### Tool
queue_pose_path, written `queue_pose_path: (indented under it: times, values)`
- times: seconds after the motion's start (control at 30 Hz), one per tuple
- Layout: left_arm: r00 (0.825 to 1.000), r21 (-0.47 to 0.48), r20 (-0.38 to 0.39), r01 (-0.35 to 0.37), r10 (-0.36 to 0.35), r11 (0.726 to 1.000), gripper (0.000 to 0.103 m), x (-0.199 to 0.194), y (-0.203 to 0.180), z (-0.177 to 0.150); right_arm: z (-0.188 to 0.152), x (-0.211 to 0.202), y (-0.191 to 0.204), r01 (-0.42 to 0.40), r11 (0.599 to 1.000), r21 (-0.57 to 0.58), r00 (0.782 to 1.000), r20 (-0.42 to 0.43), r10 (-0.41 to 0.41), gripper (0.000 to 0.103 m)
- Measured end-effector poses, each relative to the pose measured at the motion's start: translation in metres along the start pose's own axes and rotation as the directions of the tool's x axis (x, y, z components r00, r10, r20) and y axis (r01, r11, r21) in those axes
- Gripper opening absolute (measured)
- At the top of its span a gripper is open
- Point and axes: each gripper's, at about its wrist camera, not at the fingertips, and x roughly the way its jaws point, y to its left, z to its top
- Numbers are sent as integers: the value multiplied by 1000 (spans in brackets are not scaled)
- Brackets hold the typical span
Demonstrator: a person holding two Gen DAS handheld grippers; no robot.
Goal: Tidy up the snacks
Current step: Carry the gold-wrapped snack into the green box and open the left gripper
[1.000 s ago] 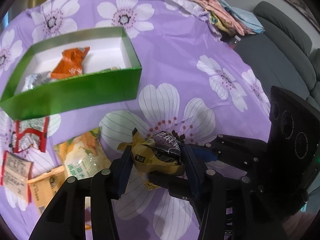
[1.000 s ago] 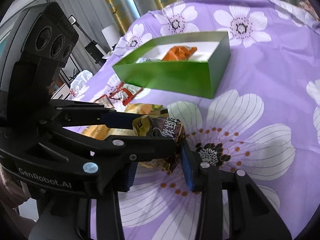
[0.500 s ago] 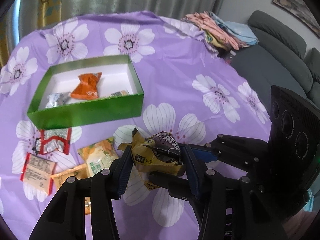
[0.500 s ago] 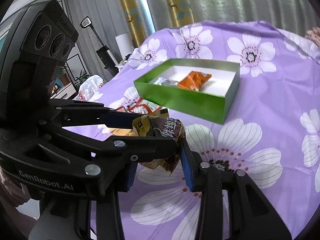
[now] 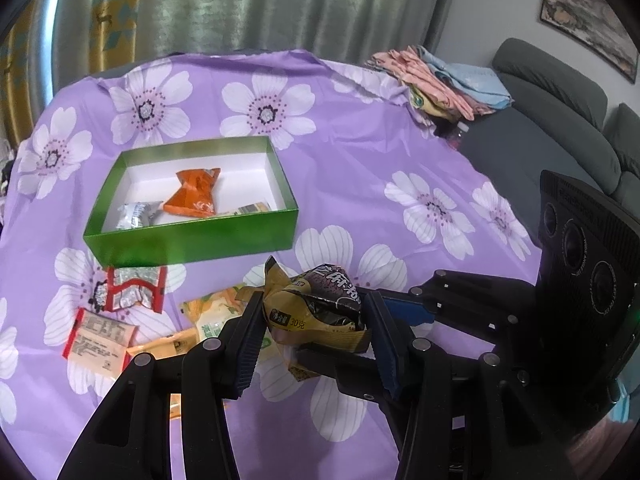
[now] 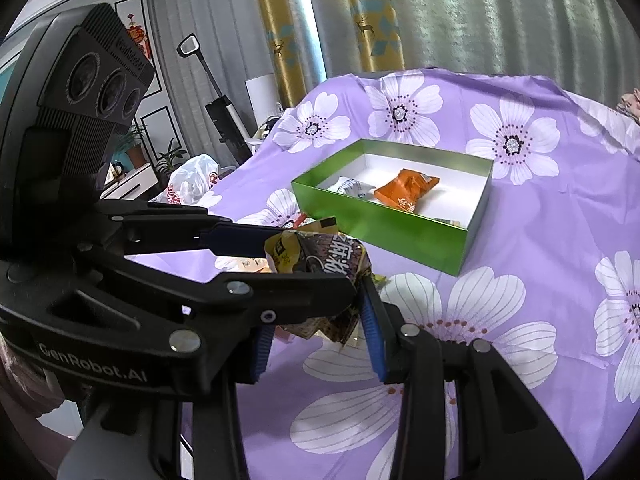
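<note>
Gripping one gold-and-brown snack packet [image 5: 316,308] from both sides, the left tongs [image 5: 314,324] and right tongs [image 6: 320,312] hold it lifted clear of the purple flowered cloth [image 5: 360,160]; both sets of jaws stand narrow, pads pressed against the crumpled wrapper. The surface under the cloth is hidden, so whether it is a counter cannot be told.

Item: green box [image 5: 192,236], open-topped, white inside, resting on the cloth beyond the held packet. Contents: orange packet [image 5: 192,196] near the middle, silver packet [image 5: 136,214] just beside it at the left, and a pale packet [image 5: 252,209] lying against the near wall.

Item: loose snacks on the cloth, in front of the box and left of the tongs. Red-and-silver packet [image 5: 128,290] nearest the box; red-edged white packet [image 5: 100,340] below it; yellow-green packet [image 5: 216,314] partly hidden by the left tongs' finger; an orange-tan packet [image 5: 164,346] touching the white one.

Item: folded clothes [image 5: 440,84], pink and blue, piled at the far edge of the cloth, beside a grey sofa [image 5: 560,120].

Item: curtains [image 6: 440,12], grey-green with yellow panels, behind.
</note>
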Motion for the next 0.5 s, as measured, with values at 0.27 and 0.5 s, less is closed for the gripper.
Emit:
queue_pose_path:
  times: [0.27,0.5]
  values:
    - [1000,-3,24,-3,3,1000,50,-9,6,0,7,0,9,-8,1000,-27,1000,5,9,40]
    - [999,-7,43,-14,14,1000,50,-9,16,8,18,9,12,4,999,-54,1000,8,-4,40]
